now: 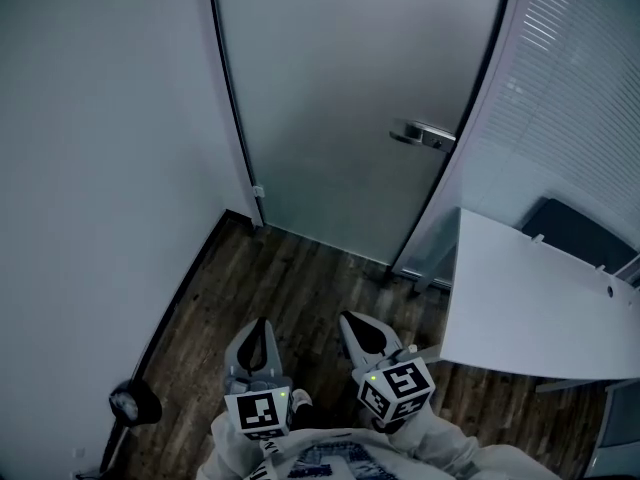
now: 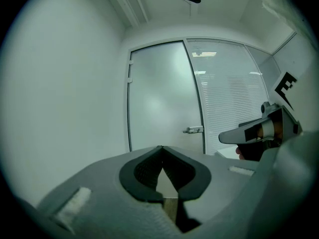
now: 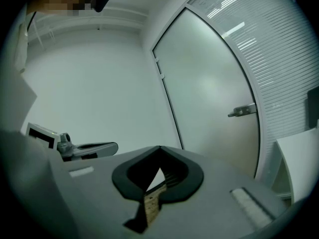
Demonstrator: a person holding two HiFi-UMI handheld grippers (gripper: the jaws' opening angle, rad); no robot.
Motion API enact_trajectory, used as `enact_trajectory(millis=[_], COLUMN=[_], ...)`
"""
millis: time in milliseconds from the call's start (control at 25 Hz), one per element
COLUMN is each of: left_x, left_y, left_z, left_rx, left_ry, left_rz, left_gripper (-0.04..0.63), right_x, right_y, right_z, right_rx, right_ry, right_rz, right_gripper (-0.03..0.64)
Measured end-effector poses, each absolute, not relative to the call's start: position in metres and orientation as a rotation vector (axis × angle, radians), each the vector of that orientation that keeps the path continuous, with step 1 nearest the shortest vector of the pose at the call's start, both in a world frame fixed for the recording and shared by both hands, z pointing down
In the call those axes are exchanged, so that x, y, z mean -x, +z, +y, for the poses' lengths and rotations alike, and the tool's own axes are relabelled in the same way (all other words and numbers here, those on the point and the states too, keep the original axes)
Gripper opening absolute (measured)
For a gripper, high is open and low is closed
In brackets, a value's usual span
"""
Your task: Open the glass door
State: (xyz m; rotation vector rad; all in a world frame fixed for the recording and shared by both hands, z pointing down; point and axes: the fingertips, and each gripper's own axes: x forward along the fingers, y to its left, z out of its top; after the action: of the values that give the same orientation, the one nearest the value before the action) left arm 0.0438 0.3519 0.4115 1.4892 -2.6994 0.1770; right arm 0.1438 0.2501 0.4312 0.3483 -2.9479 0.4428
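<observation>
The door [image 1: 340, 118] is standing shut, handle [image 1: 422, 135] at two o'clock untouched, while left gripper [image 1: 262, 325] and right gripper [image 1: 348, 320] are hovering well short, jaws together, empty.

Wood floor [image 1: 300, 278] lies open toward 12 o'clock, ending at the closed glass door [image 1: 340, 108]. Door handle [image 1: 422, 135] at 1 o'clock stands unobstructed. White bench [image 1: 530, 298] blocks 3 o'clock. Bare wall [image 1: 100, 168] closes off 9 o'clock.

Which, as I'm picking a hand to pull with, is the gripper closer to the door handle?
The right gripper, on the same side as the door handle; the left gripper lies farther left.
</observation>
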Motion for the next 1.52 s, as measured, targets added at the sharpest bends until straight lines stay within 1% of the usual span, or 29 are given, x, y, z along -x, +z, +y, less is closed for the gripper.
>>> enact_trajectory(millis=[160, 360, 560, 880, 1120, 1320, 1520], left_x=[0.005, 0.059, 0.084, 0.104, 0.147, 0.155, 0.158], left_y=[0.425, 0.437, 0.444, 0.451, 0.439, 0.432, 0.440], left_z=[0.354, 0.348, 0.310, 0.194, 0.091, -0.001, -0.055], left_rx=[-1.463, -1.496, -1.553, -1.761, -1.876, -1.993, -2.052], left_ry=[0.177, 0.206, 0.147, 0.203, 0.250, 0.235, 0.251], left_rz=[-2.684, -2.664, -2.606, -2.512, -2.469, -2.395, -2.331], left_gripper=[0.005, 0.005, 0.005, 0.005, 0.005, 0.005, 0.005], right_x=[-0.098, -0.066, -0.053, -0.029, 0.010, 0.017, 0.015], right_y=[0.439, 0.445, 0.454, 0.471, 0.457, 0.462, 0.469], right_z=[0.241, 0.218, 0.191, 0.085, -0.006, -0.081, -0.125], right_rx=[-0.378, -0.501, -0.589, -0.774, -0.875, -0.965, -1.050], right_ry=[0.452, 0.467, 0.470, 0.517, 0.529, 0.556, 0.569], right_rz=[-2.924, -2.895, -2.858, -2.850, -2.880, -2.851, -2.805], right_gripper=[0.005, 0.005, 0.005, 0.005, 0.005, 0.005, 0.005])
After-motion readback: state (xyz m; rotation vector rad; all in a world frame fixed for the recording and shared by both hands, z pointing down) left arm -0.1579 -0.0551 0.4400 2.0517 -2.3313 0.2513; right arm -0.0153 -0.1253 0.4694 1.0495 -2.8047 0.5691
